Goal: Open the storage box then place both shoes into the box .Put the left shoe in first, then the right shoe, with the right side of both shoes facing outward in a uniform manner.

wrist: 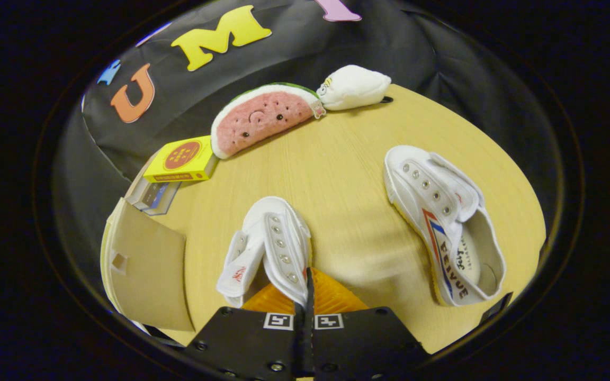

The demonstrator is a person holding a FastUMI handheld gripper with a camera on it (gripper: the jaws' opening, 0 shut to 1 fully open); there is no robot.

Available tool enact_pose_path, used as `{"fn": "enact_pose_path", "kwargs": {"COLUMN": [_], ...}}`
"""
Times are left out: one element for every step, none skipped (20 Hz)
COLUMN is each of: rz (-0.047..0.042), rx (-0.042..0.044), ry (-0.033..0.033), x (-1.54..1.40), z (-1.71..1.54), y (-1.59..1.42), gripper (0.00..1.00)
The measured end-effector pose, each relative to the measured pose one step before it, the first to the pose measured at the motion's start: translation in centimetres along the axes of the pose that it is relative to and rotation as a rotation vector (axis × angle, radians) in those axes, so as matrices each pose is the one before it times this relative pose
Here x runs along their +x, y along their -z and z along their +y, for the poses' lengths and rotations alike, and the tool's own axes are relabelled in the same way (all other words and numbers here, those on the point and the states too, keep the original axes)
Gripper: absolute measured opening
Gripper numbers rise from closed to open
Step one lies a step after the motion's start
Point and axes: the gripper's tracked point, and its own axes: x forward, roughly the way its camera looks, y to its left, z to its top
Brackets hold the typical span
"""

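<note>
Gripper (307, 288) pinched tight on side wall of near shoe (270, 246), presumably for lifting boxward. Second shoe (442, 222) lying apart on table (337, 159), awaiting turn. Storage box (146, 270) beside near shoe, flap open, ready for loading.

The gripper (308, 296) has its fingers pinched together on the side wall of a white shoe (268, 248) (tongue flopped outward). A second white shoe (442, 222) lies well apart on the wooden table (337, 169). A cardboard box flap (149, 275) sits beside the held shoe.
</note>
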Motion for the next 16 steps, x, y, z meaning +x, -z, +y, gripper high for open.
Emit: {"fn": "enact_pose_path", "kwargs": {"rz": [-0.00059,-0.00115,-0.00613,-0.00822,-0.01255,-0.01164,-0.01317,-0.01069,-0.01609,-0.01723,-0.01819,-0.01502,-0.01311,-0.00633,-0.00639,0.00005], "rx": [0.02070,0.02030,0.01838,0.01626,0.01446,0.01385,0.01366,0.00982,0.01045,0.00550,0.00323,0.00105,0.00557,0.00620,0.00569,0.00409], "ry": [-0.00552,-0.00417,-0.00296,-0.00199,-0.00344,-0.00306,-0.00402,-0.00552,-0.01215,-0.01378,-0.01077,-0.00795,-0.01003,-0.01127,-0.01205,-0.01007], "x": [-0.799,-0.879,-1.080,-0.945,-1.355,-1.068,-1.394,-1.084,-1.270,-0.910,-0.794,-0.508,-0.398,-0.071,0.187,0.250], "z": [0.761,0.897,0.954,0.987,1.343,1.291,1.726,1.563,2.118,2.025,1.984,1.932,2.141,1.996,1.908,1.614], "y": [0.228,0.184,0.112,0.004,0.064,-0.028,-0.025,-0.001,-0.014,-0.053,0.040,0.133,0.264,0.468,0.652,0.727], "gripper": [0.00,0.00,0.00,0.00,0.00,0.00,0.00,0.00,0.00,0.00,0.00,0.00,0.00,0.00,0.00,0.00]}}
